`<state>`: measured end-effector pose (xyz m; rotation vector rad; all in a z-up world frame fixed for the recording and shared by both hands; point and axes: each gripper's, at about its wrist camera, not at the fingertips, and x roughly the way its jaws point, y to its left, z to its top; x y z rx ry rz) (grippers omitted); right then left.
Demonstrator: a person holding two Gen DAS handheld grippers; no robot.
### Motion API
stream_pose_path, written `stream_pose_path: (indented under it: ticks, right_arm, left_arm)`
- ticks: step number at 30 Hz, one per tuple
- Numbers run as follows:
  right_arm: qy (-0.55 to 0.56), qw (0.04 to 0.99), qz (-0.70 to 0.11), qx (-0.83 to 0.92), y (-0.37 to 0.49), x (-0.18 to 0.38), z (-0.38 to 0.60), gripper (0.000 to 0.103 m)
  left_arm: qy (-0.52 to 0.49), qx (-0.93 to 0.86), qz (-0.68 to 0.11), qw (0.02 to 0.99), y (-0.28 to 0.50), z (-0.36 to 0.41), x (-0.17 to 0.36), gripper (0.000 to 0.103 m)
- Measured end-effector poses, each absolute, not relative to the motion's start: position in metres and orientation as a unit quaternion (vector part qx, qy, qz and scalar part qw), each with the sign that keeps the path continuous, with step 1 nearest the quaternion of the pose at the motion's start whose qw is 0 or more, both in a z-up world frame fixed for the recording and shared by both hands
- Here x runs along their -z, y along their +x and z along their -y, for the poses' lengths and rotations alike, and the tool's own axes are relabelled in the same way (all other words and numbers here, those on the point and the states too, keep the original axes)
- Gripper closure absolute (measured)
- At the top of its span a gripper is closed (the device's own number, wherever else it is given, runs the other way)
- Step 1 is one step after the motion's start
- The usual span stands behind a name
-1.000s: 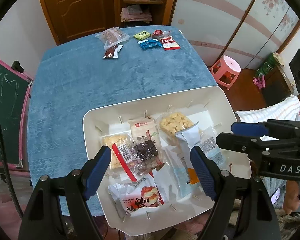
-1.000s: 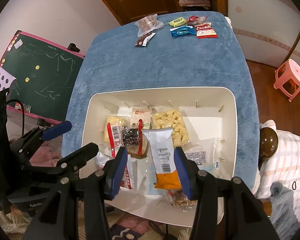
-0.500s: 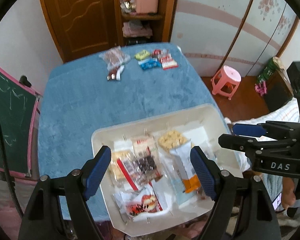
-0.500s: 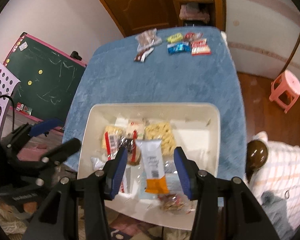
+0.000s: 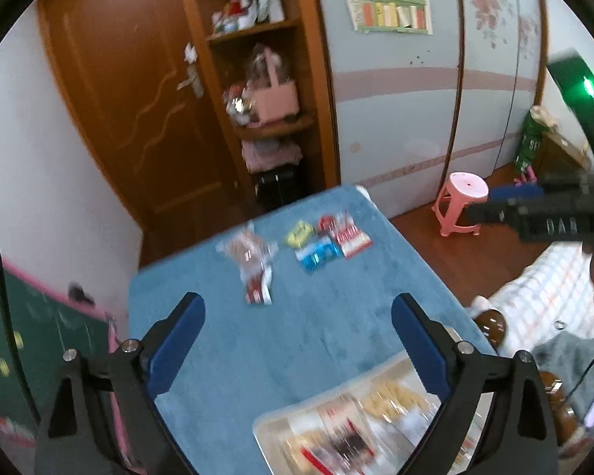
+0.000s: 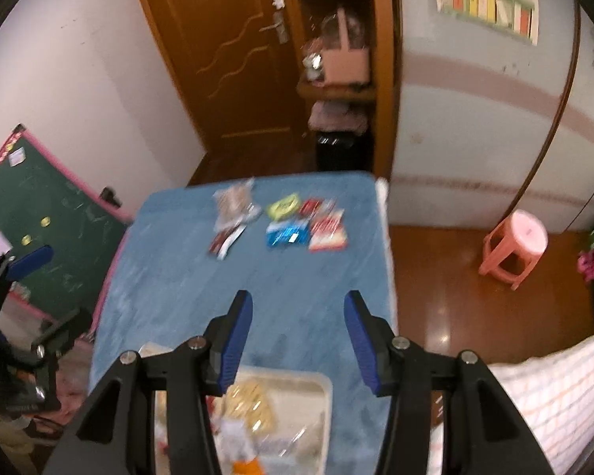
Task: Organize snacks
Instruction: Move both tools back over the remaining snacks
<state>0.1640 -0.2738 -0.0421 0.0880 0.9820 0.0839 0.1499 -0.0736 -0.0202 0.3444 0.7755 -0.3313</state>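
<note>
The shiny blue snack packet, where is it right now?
The blue packet lies at the far end of the blue tablecloth, just in front of the yellow packet and left of the red-and-white packet.

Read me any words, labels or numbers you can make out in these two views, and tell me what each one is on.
"DA", then a blurred letter: on the right gripper body, left wrist view.
Green bag by the wall: white letters, too blurred.
Wall poster: print too small.
Red and white snack packet and the other packets on the blue cloth: motion-blurred, unreadable.
</note>
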Motion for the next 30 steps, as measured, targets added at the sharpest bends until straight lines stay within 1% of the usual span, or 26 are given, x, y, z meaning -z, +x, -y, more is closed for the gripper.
stream_pose_path:
  ticks: [3, 6, 11, 14, 17, 21, 26, 30]
  right_arm:
    - [0.025, 0.881, -0.471, -0.020, 0.201, 0.042, 0.282, 0.054]
    - [0.024, 0.875, -0.483, -0.008, 0.244, 0.056, 0.292, 0.054]
    - [0.047, 0.855, -0.517, -0.007, 0.304, 0.102, 0.308, 0.054]
    - [0.083, 0.835, -0.544, -0.021, 0.334, 0.137, 0.316, 0.054]
    - [0.106, 0.817, -0.567, -0.023, 0.358, 0.176, 0.320, 0.054]
    - [0.124, 0.796, -0.592, -0.013, 0.378, 0.222, 0.323, 0.054]
    - [0.144, 0.773, -0.617, -0.007, 0.397, 0.269, 0.321, 0.054]
    - [0.150, 0.767, -0.624, -0.007, 0.409, 0.289, 0.317, 0.054]
  left_arm:
    - [0.187, 0.169, -0.374, 0.893, 0.179, 0.092, 0.027, 0.008]
    - [0.199, 0.186, -0.390, 0.880, 0.215, 0.110, 0.043, 0.008]
    - [0.218, 0.220, -0.430, 0.848, 0.274, 0.131, 0.094, 0.008]
    - [0.219, 0.226, -0.464, 0.828, 0.304, 0.138, 0.134, 0.008]
    - [0.218, 0.223, -0.497, 0.810, 0.331, 0.141, 0.176, 0.008]
    - [0.222, 0.209, -0.523, 0.796, 0.358, 0.144, 0.219, 0.008]
    - [0.215, 0.197, -0.539, 0.790, 0.388, 0.150, 0.255, 0.008]
    - [0.226, 0.192, -0.548, 0.782, 0.403, 0.157, 0.278, 0.008]
